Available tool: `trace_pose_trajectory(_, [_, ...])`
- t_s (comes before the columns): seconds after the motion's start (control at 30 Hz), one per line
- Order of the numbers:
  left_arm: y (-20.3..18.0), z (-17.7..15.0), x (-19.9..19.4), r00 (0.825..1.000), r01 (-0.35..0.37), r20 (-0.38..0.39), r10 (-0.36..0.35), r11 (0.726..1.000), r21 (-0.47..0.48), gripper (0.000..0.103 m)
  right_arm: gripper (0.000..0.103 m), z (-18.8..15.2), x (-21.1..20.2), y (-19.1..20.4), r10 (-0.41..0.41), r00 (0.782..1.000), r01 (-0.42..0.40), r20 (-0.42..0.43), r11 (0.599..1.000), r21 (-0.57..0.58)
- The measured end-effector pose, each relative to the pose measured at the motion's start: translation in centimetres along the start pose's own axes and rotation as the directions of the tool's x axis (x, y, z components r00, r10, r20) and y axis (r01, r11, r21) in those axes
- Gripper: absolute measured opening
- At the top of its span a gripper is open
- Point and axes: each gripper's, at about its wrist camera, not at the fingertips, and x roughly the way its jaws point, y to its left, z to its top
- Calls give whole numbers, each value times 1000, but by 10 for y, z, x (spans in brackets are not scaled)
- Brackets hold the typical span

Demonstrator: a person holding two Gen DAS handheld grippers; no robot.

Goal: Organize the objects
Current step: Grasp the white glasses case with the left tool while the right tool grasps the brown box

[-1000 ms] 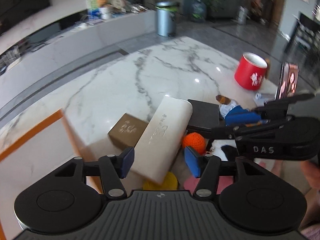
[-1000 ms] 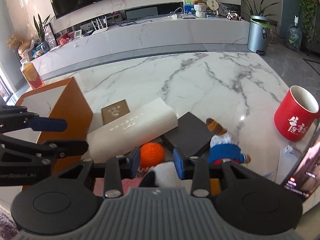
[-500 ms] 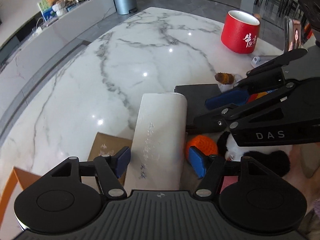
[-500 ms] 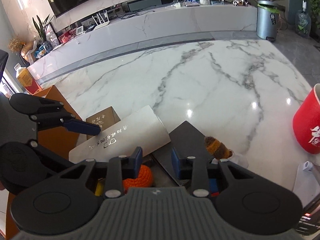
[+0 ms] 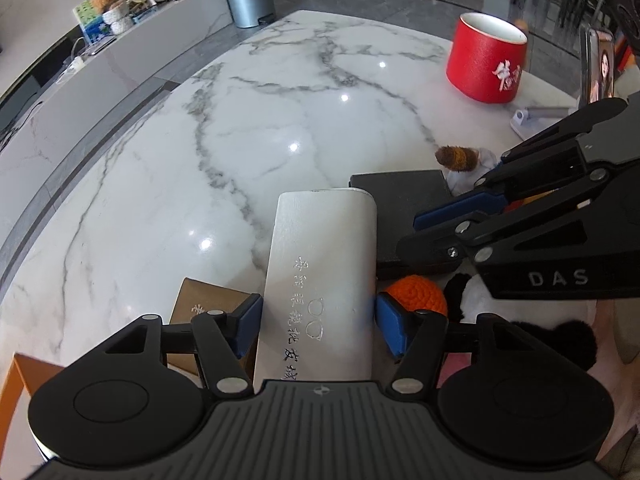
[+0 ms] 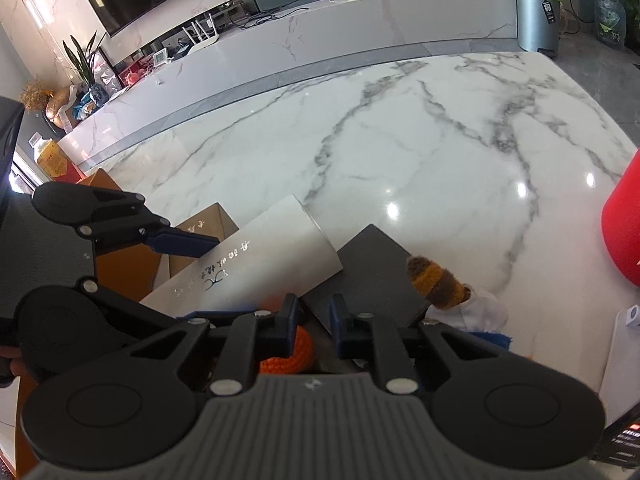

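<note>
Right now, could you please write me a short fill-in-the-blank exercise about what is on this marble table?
1. The left gripper has its pads on either side of the long ______ case.
2. The mug at the far side of the table is ______.
3. The crocheted ball beside the case is ______.
4. The flat box in front of the right gripper is ______.

Missing words: white; red; orange; black

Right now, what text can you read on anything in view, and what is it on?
"DAS": side of the right gripper.
White case: silver Chinese characters with a glasses logo, not legible.
Red mug: white calligraphy, unreadable.
Brown box: gold print, mostly hidden.
</note>
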Motion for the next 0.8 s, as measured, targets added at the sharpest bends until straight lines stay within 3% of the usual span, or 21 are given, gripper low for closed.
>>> trace_pose_trajectory(0.33, [13,10,-65,995,-59,85,61,998,-18,71,20,16,-22,13,9,1000,-8,22,999,-43])
trace_pose_trajectory(0.5, [31,9,-113,992,-73,98,76,997,-25,71,26,26,-18,45,45,999,-42,16,989,-144])
trace_pose_trajectory(0.53, [36,7,-122,992,-82,93,84,996,-24,71,29,28,-15,53,58,998,-56,9,984,-169])
trace_pose_trajectory(0.63, [49,-3,-141,991,-116,69,117,993,-14,71,51,30,0,74,70,997,-72,-15,971,-229])
trace_pose_trajectory(0.7, [55,-14,-146,988,-146,53,146,989,6,71,54,31,16,85,69,997,-77,-40,965,-253])
trace_pose_trajectory(0.77, [63,-27,-148,986,-165,30,164,986,11,71,68,32,30,91,63,997,-75,-55,960,-270])
trace_pose_trajectory(0.8, [67,-33,-148,986,-168,18,168,986,8,71,71,31,38,95,53,997,-69,-62,955,-288])
